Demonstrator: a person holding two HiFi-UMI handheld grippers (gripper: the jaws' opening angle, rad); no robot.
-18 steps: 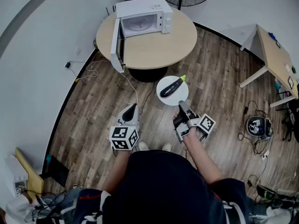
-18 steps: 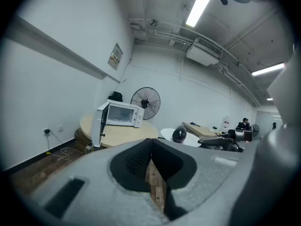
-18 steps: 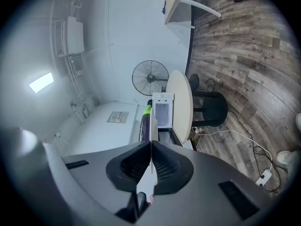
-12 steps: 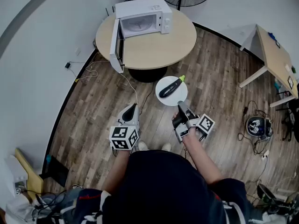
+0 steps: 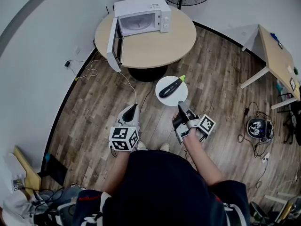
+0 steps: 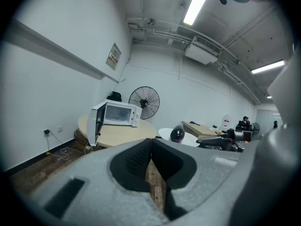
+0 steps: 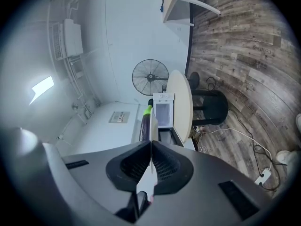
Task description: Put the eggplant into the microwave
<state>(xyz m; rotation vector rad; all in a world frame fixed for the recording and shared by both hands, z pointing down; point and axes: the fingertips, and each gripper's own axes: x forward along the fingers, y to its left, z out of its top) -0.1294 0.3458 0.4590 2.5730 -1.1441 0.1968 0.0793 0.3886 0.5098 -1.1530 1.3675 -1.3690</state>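
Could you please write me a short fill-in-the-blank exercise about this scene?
1. The eggplant lies on a white plate held at its rim by the gripper in the person's ____ hand.
2. The door of the microwave stands ____.
3. The microwave sits on a ____ table.
4. The left gripper has its jaws ____, with nothing between them.
Missing words: right; open; round; shut.

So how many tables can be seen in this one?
2. The round table holding the microwave is ahead, near the wall; a rectangular desk stands at the far right. Others may lie outside the frame.
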